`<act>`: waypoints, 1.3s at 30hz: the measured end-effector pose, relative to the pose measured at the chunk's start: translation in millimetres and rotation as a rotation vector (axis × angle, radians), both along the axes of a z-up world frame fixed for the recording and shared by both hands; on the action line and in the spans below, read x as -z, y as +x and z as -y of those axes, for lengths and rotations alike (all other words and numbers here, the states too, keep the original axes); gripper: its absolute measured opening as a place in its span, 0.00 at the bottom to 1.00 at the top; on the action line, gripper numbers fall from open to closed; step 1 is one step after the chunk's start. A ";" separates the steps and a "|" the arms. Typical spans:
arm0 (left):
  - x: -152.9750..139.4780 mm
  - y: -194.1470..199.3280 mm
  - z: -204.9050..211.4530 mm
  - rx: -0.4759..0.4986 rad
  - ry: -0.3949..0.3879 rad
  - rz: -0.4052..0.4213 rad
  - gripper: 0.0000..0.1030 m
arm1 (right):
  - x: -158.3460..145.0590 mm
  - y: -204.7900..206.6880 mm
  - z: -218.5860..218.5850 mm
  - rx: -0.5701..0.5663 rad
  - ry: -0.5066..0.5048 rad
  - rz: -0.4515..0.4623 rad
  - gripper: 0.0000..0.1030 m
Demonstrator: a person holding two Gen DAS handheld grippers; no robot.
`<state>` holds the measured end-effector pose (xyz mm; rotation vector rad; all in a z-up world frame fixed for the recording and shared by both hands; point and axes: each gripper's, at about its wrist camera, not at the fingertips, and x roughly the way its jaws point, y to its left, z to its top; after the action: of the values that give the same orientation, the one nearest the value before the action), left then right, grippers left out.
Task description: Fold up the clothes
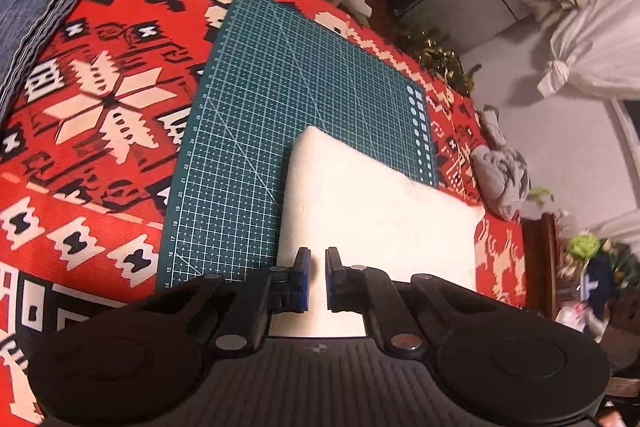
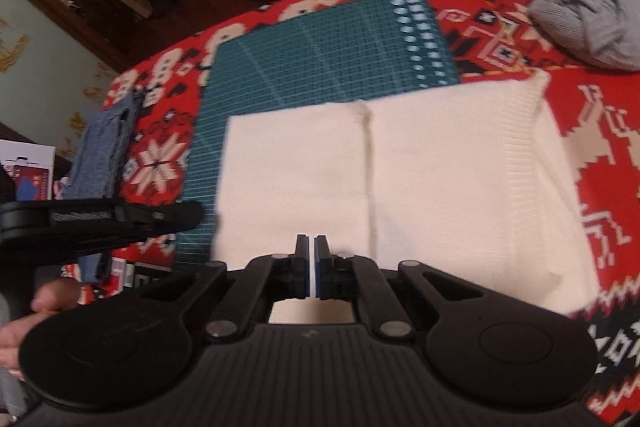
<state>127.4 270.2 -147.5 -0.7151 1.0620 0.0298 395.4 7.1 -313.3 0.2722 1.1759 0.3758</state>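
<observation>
Red patterned tablecloth (image 2: 608,187) carries a white knit sweater (image 2: 440,179) already folded rectangular, folded jeans (image 2: 104,151) far left, a crumpled grey garment (image 2: 588,19) far right awaiting folding; left gripper (image 1: 317,279) slightly spread, right gripper (image 2: 312,267) nearly pressed together, both empty.

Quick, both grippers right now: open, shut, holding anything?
Left gripper: open a little, holding nothing, above the white sweater.
Right gripper: nearly shut, a thin gap showing, nothing visibly gripped, above the same sweater.

Cream knit sweater (image 2: 400,179) (ribbed hem), matt gridded cutting mat (image 1: 280,99), woven red cloth (image 1: 100,131), folded denim (image 1: 36,7)
</observation>
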 end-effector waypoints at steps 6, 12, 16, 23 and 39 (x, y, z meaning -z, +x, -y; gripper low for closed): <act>13.3 9.9 8.2 0.021 0.035 -0.058 0.04 | 11.0 -2.2 -28.8 -0.050 -0.030 -0.019 0.03; 17.5 13.1 14.6 0.030 0.122 -0.093 0.05 | 27.8 5.7 -21.2 -0.009 -0.047 -0.067 0.03; 18.3 10.0 4.5 0.009 0.065 -0.082 0.04 | 26.8 7.8 -19.0 -0.003 -0.027 -0.063 0.03; 14.9 6.2 -10.6 -0.024 -0.095 -0.022 0.05 | 14.8 13.7 -36.0 -0.024 0.049 -0.036 0.03; 41.3 6.3 -42.1 -0.144 -0.256 -0.106 0.05 | 32.7 31.6 -71.5 -0.064 -0.019 -0.027 0.03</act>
<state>133.7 312.3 -188.8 -1.0304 1.1259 0.0565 427.0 78.6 -346.0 0.2245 1.2164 0.4180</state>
